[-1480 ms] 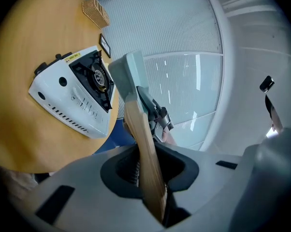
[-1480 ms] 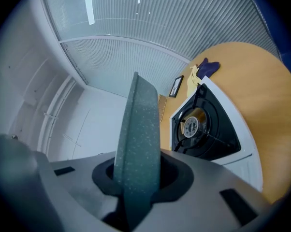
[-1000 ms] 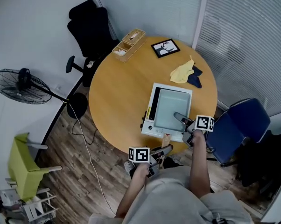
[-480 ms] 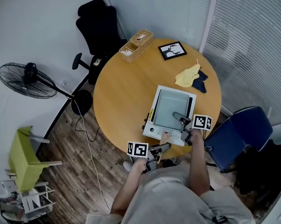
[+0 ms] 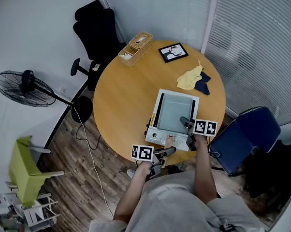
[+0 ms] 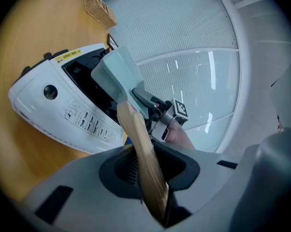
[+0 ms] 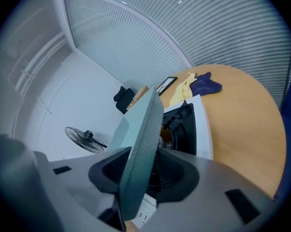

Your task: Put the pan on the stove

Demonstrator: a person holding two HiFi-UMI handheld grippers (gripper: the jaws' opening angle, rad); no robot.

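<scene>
A square grey-green pan (image 5: 177, 112) lies on the white tabletop stove (image 5: 154, 135) near the round table's front edge. Its wooden handle (image 5: 170, 141) points toward me. My left gripper (image 5: 168, 151) is shut on that handle (image 6: 144, 153), though its jaws have just been opening a little. My right gripper (image 5: 185, 123) is at the pan's near right rim. In the right gripper view the rim (image 7: 143, 144) stands between the jaws. They have just been opening wide, and a gap shows beside the rim.
On the wooden table (image 5: 121, 95) are a woven tray (image 5: 135, 47), a framed picture (image 5: 173, 51) and yellow and dark cloths (image 5: 194, 79) at the far side. A blue chair (image 5: 247, 134) stands at the right, a black chair (image 5: 94, 28) and a fan (image 5: 20, 87) at the left.
My right gripper has shifted slightly left at the pan's rim. The left gripper stays on the handle, almost unmoved.
</scene>
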